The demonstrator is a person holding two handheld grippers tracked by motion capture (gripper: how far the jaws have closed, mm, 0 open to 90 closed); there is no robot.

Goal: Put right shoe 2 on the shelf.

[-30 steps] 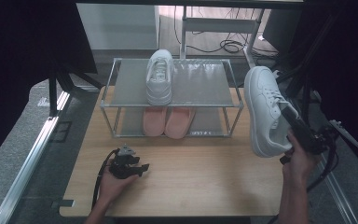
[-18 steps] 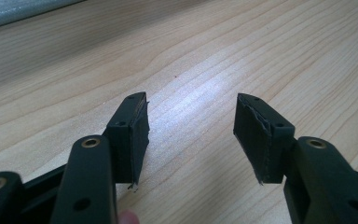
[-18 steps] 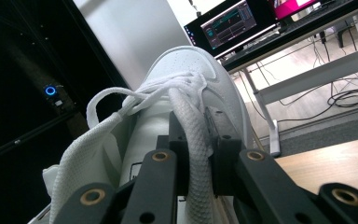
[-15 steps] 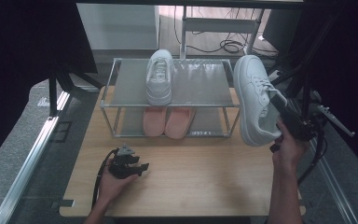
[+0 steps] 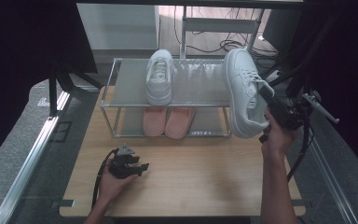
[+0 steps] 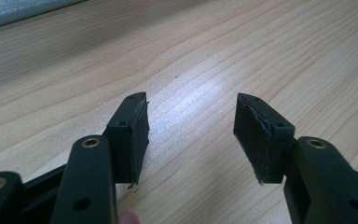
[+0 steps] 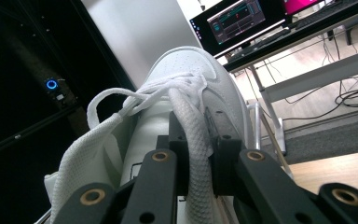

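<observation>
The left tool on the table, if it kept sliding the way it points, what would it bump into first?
Probably nothing: the left tool is open, and ahead of it lies bare wooden table as far as its own view shows. From above it seems to point right, across open tabletop.

The pink shoes (image 5: 168, 122) lie half hidden under the rack's upper shelf (image 5: 200, 88). At six o'clock in the right gripper view, the white sneaker (image 7: 186, 93) is cut off, its heel behind the claw.
</observation>
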